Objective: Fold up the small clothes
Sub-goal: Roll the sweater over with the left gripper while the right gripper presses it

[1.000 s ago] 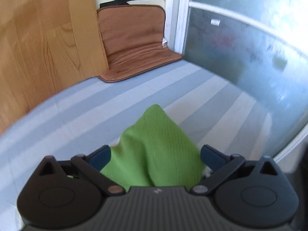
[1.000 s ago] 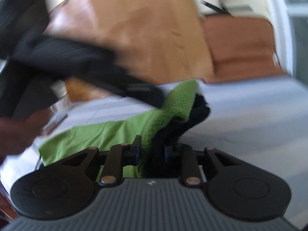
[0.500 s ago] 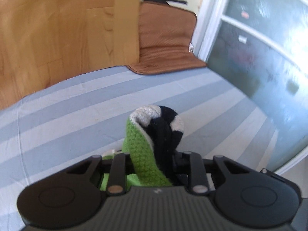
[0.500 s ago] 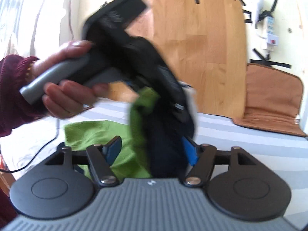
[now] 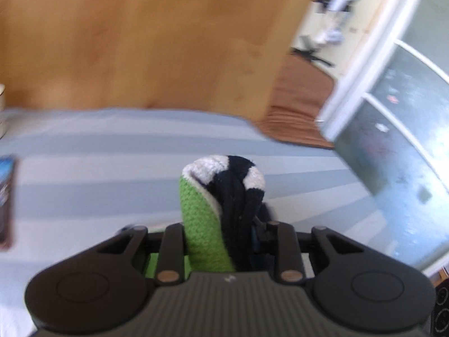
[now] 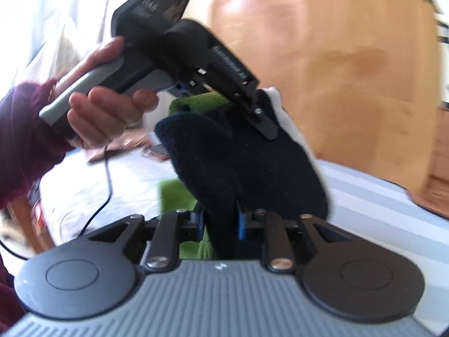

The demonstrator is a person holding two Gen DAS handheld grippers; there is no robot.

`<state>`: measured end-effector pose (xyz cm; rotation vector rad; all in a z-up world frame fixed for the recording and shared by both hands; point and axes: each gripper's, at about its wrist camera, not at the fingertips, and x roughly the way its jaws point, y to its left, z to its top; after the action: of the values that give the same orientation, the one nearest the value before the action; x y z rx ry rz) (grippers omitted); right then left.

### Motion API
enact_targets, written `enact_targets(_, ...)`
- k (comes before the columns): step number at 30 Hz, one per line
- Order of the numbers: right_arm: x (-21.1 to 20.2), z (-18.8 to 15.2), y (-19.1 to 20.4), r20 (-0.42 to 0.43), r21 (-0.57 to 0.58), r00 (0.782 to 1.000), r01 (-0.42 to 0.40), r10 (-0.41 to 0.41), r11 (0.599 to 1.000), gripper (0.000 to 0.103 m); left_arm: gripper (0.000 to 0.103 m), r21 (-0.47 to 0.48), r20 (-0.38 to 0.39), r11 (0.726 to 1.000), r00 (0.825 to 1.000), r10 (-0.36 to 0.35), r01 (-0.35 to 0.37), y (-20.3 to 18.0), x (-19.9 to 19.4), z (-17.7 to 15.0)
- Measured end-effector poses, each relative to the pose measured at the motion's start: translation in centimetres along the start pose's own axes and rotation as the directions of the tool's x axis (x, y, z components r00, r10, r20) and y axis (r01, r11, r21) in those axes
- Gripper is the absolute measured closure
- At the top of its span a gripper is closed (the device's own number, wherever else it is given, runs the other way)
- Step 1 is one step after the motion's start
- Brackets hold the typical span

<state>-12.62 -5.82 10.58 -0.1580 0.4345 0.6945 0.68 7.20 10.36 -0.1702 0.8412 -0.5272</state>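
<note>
A small knitted garment, green with navy and white parts, is held up in the air between both grippers. In the left wrist view its rolled end [image 5: 221, 196] sticks up from my left gripper [image 5: 224, 241], whose jaws are shut on it. In the right wrist view my right gripper [image 6: 220, 223] is shut on the navy part [image 6: 241, 163], with green cloth [image 6: 176, 193] below. The left gripper [image 6: 252, 106] shows there from outside, held by a hand [image 6: 103, 112], clamped on the garment's upper end.
A blue-and-white striped bed sheet [image 5: 112, 168] lies below. A wooden headboard [image 5: 140, 42] stands behind, with a brown cushion [image 5: 303, 106] and a glass door [image 5: 393, 140] to the right. A phone [image 5: 5, 196] lies at the left. A black cable [image 6: 106, 185] runs over the sheet.
My left gripper closed on the garment and lifted it, swinging left. My right gripper opened briefly and has shut again on the navy part. Both views are motion-blurred.
</note>
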Motion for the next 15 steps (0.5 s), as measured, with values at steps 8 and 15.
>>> enact_targets(8, 2.1, -0.7, -1.3, -0.060, 0.087, 0.990, -0.123, 0.129, 0.989, 0.042, 0.017, -0.149, 0.028, 0.985, 0.995, 0.095, -0.090, 6.3, 1.7, -3.6)
enact_targets(15, -3.2, -2.7, -8.6, 0.087, 0.459, 0.995, -0.091, 0.057, 0.884, 0.019, 0.000, -0.117, 0.043, 0.985, 0.990, 0.135, -0.129, 6.1, -0.7, -4.1)
